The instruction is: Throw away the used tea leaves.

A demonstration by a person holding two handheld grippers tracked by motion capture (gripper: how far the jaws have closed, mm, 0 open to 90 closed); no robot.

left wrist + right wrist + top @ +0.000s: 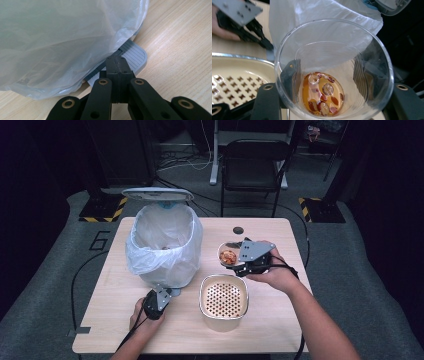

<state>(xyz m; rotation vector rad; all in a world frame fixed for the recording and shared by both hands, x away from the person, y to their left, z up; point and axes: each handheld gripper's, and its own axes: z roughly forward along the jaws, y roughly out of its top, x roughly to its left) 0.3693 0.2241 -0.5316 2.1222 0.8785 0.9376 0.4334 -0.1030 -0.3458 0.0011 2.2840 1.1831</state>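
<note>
Cup (334, 72) in right tool (325, 82), base cut off; bag (62, 37) hides bin.

On the worktop (125, 320) I had the lined bin (165, 245) at the left, its pedal (132, 56) toward me. The strainer bowl (223, 300) sat right of the pedal; the glass (228, 255) was behind that bowl, right of the bin.
</note>
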